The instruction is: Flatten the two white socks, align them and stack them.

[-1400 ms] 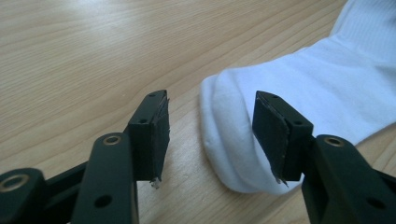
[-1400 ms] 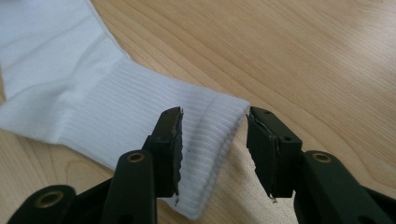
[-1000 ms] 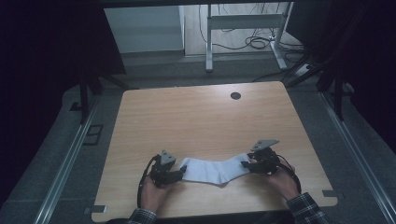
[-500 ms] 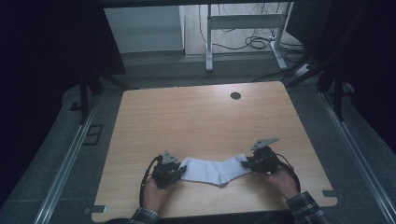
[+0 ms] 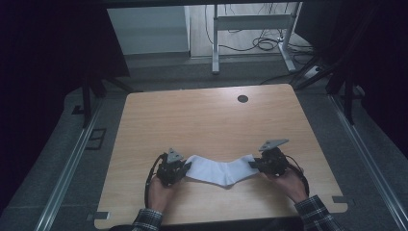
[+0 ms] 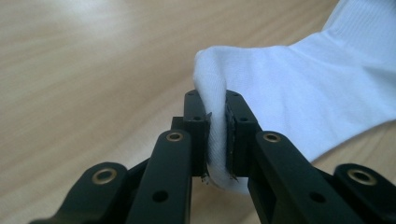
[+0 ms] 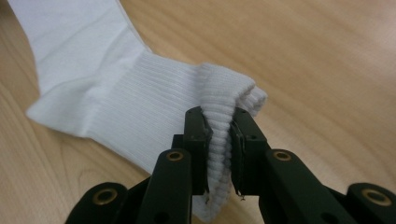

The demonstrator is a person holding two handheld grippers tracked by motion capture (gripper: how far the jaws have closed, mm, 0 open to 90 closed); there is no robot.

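A white sock lies stretched across the near part of the wooden table. My left gripper is shut on the sock's smooth toe end, the fabric pinched between the black jaws. My right gripper is shut on the ribbed cuff, which bunches up between its jaws. In the right gripper view the sock's ribbed leg runs away to the upper left and lies flat on the wood.
A round cable hole sits near the table's far edge. Beyond the table stand a metal desk frame and cables on the floor. Metal rails run along both sides.
Both grippers have stayed shut on the sock's ends. The sock and hands shifted only slightly, with the sock a little more stretched.
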